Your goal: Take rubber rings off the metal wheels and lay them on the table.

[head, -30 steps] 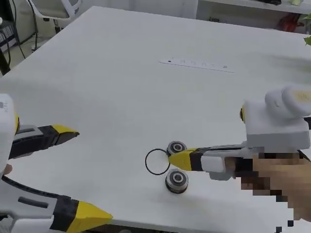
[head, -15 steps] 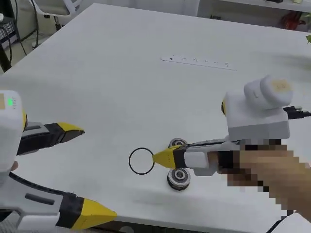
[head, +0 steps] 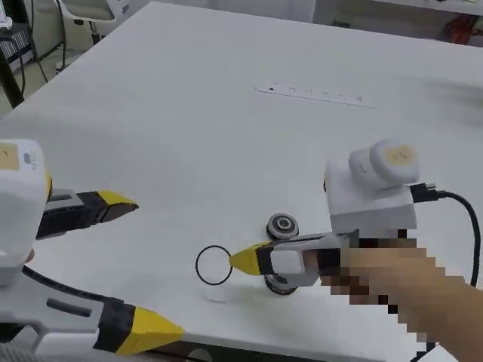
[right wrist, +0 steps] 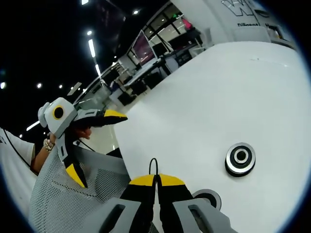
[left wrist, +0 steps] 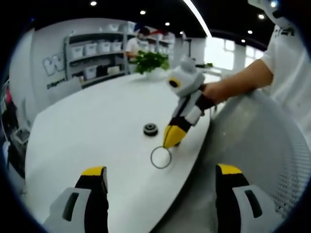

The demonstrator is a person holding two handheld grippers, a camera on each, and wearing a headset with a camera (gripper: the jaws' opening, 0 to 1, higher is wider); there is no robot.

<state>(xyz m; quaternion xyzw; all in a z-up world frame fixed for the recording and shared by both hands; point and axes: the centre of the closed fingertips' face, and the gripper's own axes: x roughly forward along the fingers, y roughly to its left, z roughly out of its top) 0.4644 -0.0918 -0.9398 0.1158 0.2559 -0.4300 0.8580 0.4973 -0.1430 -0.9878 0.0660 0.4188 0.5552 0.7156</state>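
Observation:
A thin black rubber ring (head: 213,265) hangs at the tip of my right gripper (head: 235,262), whose yellow jaws are shut on its rim, low over the white table (head: 189,113). One metal wheel (head: 282,225) stands just beyond the gripper; a second wheel (head: 280,286) is half hidden under it. In the right gripper view the ring (right wrist: 153,166) pokes up from the closed right gripper (right wrist: 156,180), with both wheels (right wrist: 240,158) (right wrist: 208,198) to the right. My left gripper (head: 143,268) is open at the near left, nothing in it. The left gripper view shows the ring (left wrist: 161,157) ahead.
A white strip with small marks (head: 315,96) lies across the far middle of the table. The table's near edge (head: 226,348) runs just below the ring. A black cable (head: 462,226) trails from the right gripper. Chairs (head: 83,15) stand off the far left corner.
My right gripper has drawn left and toward the near edge with the ring in its jaws, away from the two wheels. The left gripper stays open in place.

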